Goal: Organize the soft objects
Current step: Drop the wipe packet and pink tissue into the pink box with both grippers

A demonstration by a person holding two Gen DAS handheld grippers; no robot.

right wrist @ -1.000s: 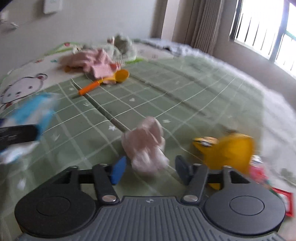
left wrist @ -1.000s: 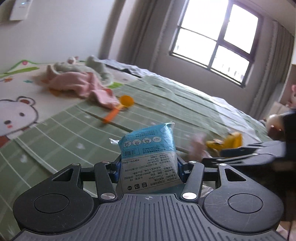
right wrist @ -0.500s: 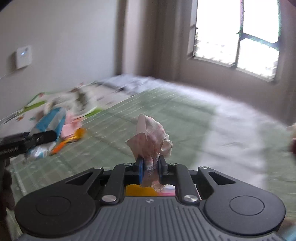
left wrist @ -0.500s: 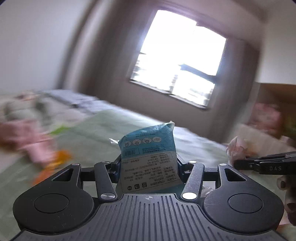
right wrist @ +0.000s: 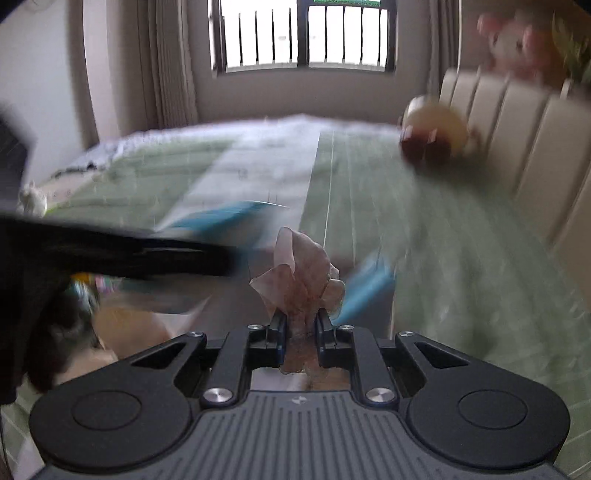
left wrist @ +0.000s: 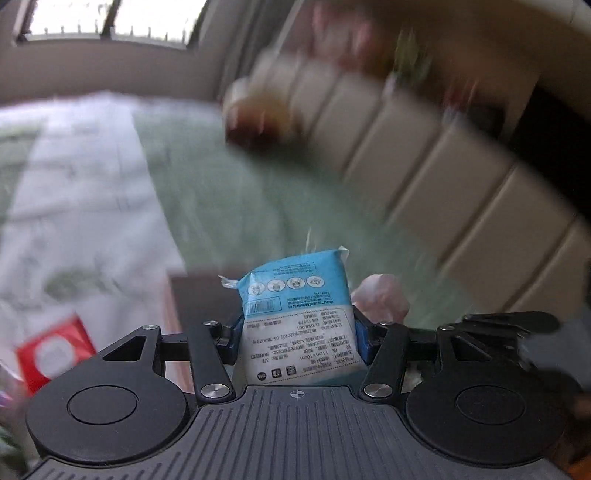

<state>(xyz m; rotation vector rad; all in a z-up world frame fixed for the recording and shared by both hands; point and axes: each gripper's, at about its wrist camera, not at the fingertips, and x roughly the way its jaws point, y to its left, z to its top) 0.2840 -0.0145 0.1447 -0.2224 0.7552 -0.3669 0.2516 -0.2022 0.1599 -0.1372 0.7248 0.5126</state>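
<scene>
My left gripper point(left wrist: 297, 338) is shut on a blue and white tissue pack point(left wrist: 295, 314), held upright above the green bed cover point(left wrist: 229, 192). My right gripper point(right wrist: 299, 328) is shut on a crumpled pink cloth point(right wrist: 301, 273). The two grippers are close side by side: the pink cloth point(left wrist: 382, 299) shows just right of the pack in the left wrist view, and the left gripper with the blurred blue pack point(right wrist: 221, 221) crosses the left of the right wrist view. Both views are motion-blurred.
A beige padded headboard point(right wrist: 524, 140) runs along the right. A round brown and tan plush toy point(right wrist: 432, 136) lies against it on the bed. A red packet point(left wrist: 51, 350) lies low at the left. A window point(right wrist: 303, 33) is behind the bed.
Both grippers have swung right, from the play mat side toward the headboard, carrying the pack and the cloth. The right gripper closed on the pink cloth within the last second.
</scene>
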